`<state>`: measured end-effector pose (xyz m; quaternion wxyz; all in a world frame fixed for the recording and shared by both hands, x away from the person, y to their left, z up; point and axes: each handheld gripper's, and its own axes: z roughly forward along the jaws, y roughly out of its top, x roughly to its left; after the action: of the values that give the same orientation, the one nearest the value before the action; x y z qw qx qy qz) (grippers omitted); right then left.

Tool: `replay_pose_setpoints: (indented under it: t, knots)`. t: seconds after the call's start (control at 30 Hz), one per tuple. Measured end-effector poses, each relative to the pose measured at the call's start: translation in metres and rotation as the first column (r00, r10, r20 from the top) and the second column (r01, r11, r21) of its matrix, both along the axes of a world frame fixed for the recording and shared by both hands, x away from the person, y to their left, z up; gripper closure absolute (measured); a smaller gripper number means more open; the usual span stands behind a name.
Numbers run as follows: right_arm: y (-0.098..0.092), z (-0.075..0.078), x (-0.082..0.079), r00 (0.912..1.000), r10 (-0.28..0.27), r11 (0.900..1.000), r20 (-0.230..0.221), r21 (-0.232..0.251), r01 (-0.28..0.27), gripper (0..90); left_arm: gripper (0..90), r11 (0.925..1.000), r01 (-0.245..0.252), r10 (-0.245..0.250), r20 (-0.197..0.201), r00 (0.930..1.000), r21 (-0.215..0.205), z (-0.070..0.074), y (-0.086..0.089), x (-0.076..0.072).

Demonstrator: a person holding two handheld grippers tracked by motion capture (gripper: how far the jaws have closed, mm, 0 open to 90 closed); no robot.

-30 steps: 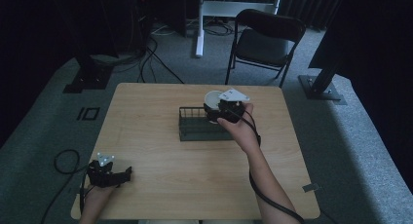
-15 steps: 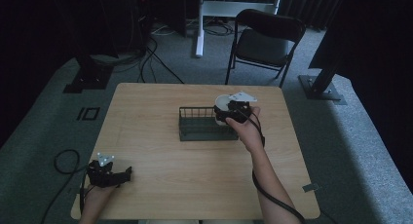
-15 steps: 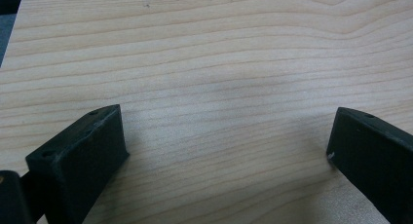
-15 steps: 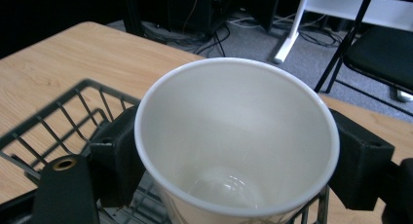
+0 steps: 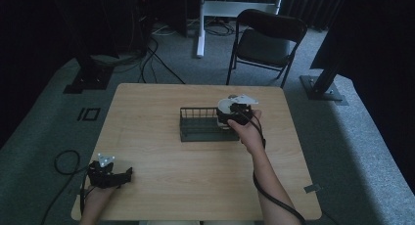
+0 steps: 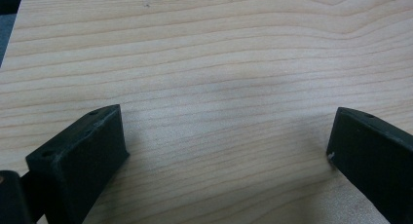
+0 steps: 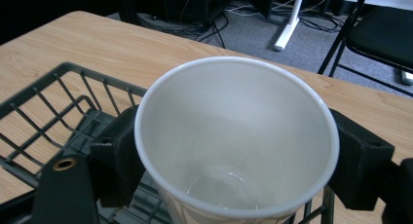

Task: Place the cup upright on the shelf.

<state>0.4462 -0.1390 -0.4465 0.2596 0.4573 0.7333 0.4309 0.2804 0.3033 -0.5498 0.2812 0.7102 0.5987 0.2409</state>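
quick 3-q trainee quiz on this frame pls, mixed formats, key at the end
1. True or false: the right tongs are shut on the white cup.
2. Where is the cup held? A) over the right end of the black wire basket B) on the folding chair C) at the table's near left corner
3. Fill in: the left tongs stand ____, with bare wood between the jaws.

Key
1. True: a jaw sits against each side of the cup.
2. A
3. open
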Motion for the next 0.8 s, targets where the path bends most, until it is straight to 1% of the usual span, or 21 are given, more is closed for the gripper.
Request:
replay_pose_setpoints:
  t: [0.1,0.17,0.33,0.4,0.47,0.53,0.57,0.6,0.67,0.8]
  knots:
    - [-0.0005,-0.0043,0.0007,0.9999,-0.003,1.0,-0.015,0.0,0.003,20.1,0.9,1.0,0.0,0.0,0.0,1.0,0.0,0.0,0.0,0.0]
    - [-0.0006,-0.0066,0.0001,1.0,-0.006,1.0,-0.008,-0.001,0.006,20.1,0.9,1.0,0.0,0.0,0.0,1.0,0.0,0.0,0.0,0.0]
    - [0.0008,-0.0077,-0.0013,1.0,-0.005,1.0,-0.001,-0.01,0.005,20.0,0.9,1.0,0.0,0.0,0.0,1.0,0.0,0.0,0.0,0.0]
    - [0.001,-0.0069,-0.0017,1.0,0.005,1.0,-0.007,-0.016,-0.005,19.8,0.9,1.0,0.0,0.0,0.0,1.0,0.0,0.0,0.0,0.0]
    - [0.0002,-0.0062,-0.0016,0.9998,0.013,1.0,-0.016,-0.01,-0.013,19.4,0.9,1.0,0.0,0.0,0.0,1.0,0.0,0.0,0.0,0.0]
    - [-0.0001,-0.006,-0.0025,0.9998,0.015,1.0,-0.013,0.006,-0.015,16.3,0.9,1.0,0.0,0.0,0.0,1.0,0.0,0.0,0.0,0.0]
    - [0.0001,-0.006,-0.0031,0.9997,0.019,1.0,-0.013,0.005,-0.019,13.4,0.9,1.0,0.0,0.0,0.0,1.0,0.0,0.0,0.0,0.0]
    - [0.0002,-0.0058,-0.0035,0.9997,0.025,1.0,-0.009,0.002,-0.025,12.4,0.9,1.0,0.0,0.0,0.0,1.0,0.0,0.0,0.0,0.0]
    - [0.0006,-0.0053,-0.0046,0.9998,0.018,1.0,0.001,-0.007,-0.018,12.3,0.9,1.0,0.0,0.0,0.0,1.0,0.0,0.0,0.0,0.0]
    - [-0.0009,-0.0054,-0.0059,0.9999,0.007,1.0,0.008,0.001,-0.007,11.6,0.9,1.0,0.0,0.0,0.0,1.0,0.0,0.0,0.0,0.0]
